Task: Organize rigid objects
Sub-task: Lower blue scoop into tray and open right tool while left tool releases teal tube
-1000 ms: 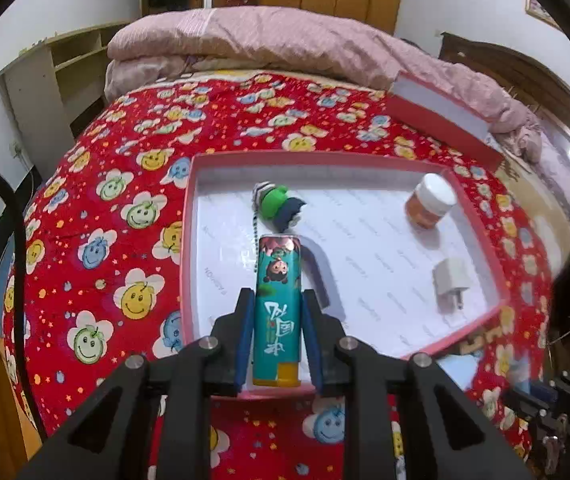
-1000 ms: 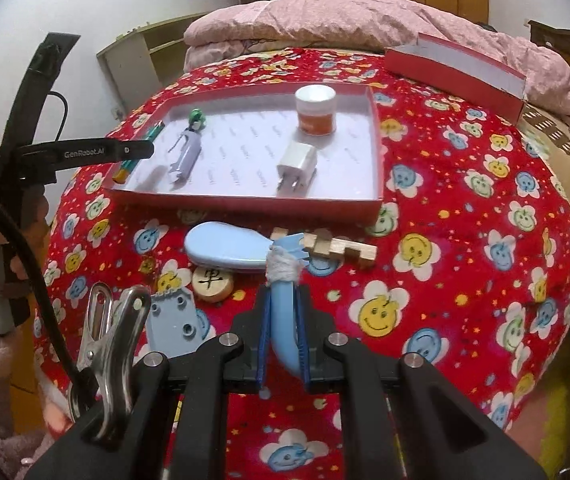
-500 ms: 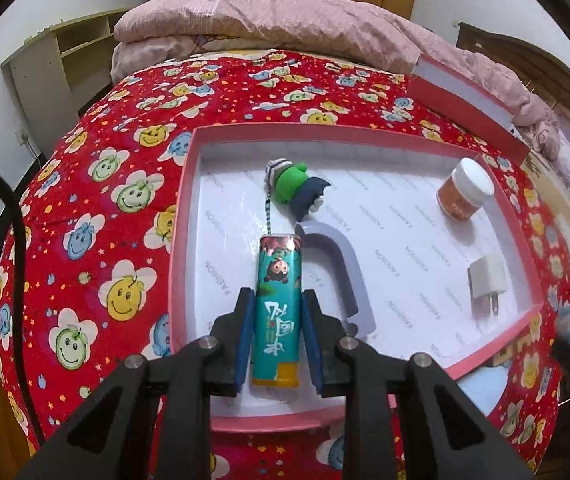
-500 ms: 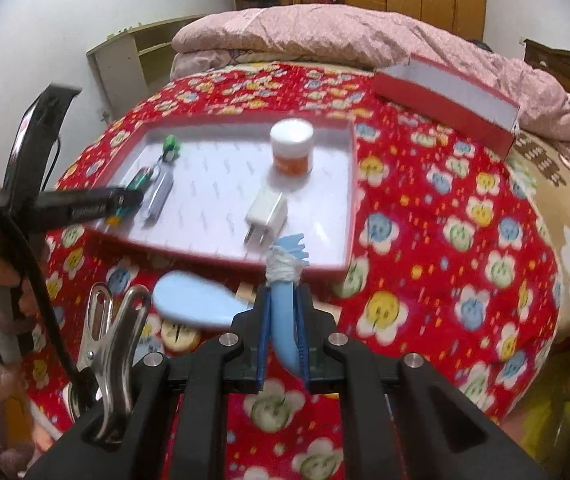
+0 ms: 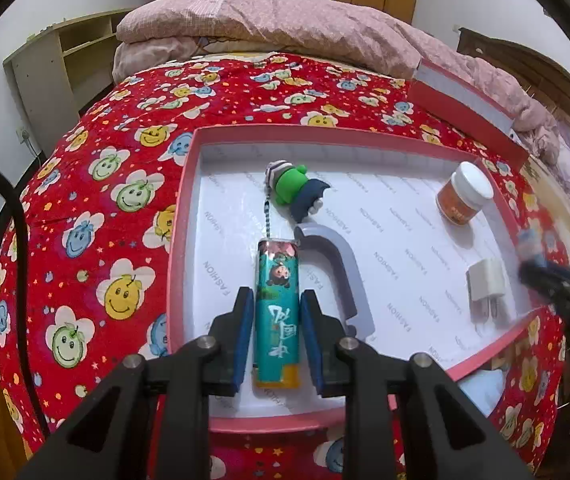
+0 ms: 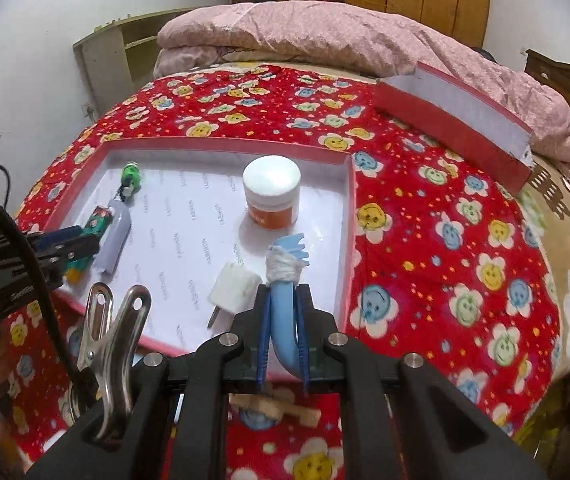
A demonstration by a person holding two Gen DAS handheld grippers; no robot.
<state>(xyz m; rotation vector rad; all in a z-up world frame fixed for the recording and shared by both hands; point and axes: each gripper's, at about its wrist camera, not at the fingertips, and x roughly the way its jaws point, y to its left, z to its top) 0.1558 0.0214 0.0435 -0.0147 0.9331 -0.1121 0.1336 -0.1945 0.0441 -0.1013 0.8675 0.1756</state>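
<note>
The shallow red box (image 5: 181,240) is sitting on the flowered red quilt (image 5: 97,208), holding a green figure keychain (image 5: 293,186), a grey curved piece (image 5: 345,272), a white-lidded orange jar (image 5: 463,200) and a white charger plug (image 5: 485,284). The left gripper (image 5: 273,336) is hovering over the box floor, its pads parted just beside the teal lighter (image 5: 277,304) lying between them. The right gripper (image 6: 283,332) is clamping a blue comb-like tool (image 6: 285,280) above the box's near right corner.
</note>
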